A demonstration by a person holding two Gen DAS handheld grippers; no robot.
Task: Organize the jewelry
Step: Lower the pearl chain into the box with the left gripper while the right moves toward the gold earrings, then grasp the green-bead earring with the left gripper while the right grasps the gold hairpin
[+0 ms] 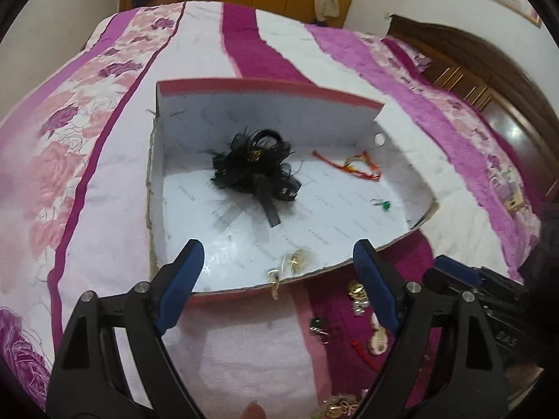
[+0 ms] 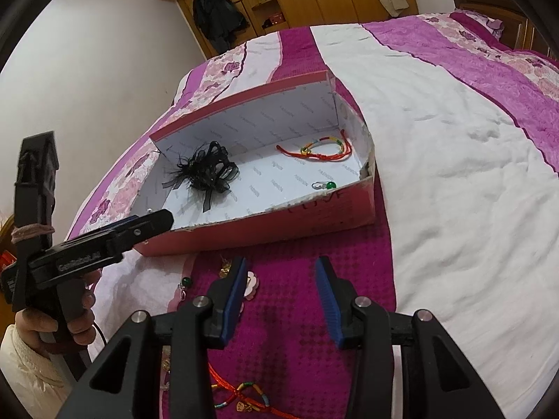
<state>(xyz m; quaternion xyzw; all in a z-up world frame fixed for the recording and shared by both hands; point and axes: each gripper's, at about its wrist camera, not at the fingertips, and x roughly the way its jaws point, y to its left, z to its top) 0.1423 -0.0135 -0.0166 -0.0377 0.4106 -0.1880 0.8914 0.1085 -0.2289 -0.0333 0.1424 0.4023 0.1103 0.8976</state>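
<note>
Hovered open, left gripper over gold earrings at lower centre, right gripper open above bedspread; light, slippery, best pinched mid-hook.

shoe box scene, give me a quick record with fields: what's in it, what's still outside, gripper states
container: red shoe box, lid off, on the bedspread
inside box: black feather hair piece; red cord bracelet; green bead earring; gold piece near the front wall
outside box: pink flower charm, green bead piece, gold pieces and red cord bracelets on the magenta stripe in front of the box
left gripper: open, empty, over the box's front edge
right gripper: open, empty, over the loose pieces
</note>
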